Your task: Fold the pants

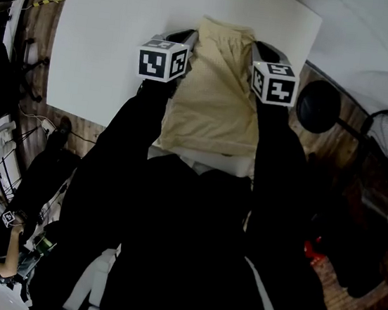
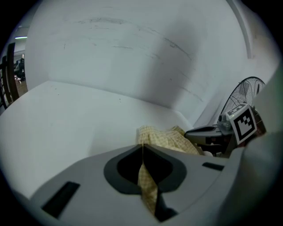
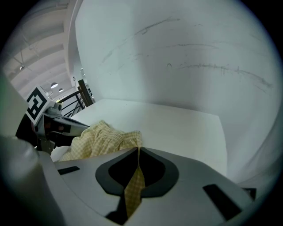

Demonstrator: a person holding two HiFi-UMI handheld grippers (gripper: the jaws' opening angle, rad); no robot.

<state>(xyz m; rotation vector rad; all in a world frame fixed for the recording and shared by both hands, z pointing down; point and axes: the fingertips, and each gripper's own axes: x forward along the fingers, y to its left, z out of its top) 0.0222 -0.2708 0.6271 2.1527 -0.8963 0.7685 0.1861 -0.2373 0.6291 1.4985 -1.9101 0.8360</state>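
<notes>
Biting one pair of pants (image 1: pixel 216 97) are two tongs: left tongs (image 2: pixel 142 149), right tongs (image 3: pixel 138 152).

White rectangular table (image 1: pixel 111 33), matte top, plain, faint scuff lines on surface. Lying directly on it: pale yellow checked pants (image 1: pixel 212 96), spread lengthwise from near edge toward far edge, right of table's centre. Near end of pants sits at table's near edge. Far end gathered and wrinkled, well short of far edge. Fabric mostly flat on top.
</notes>
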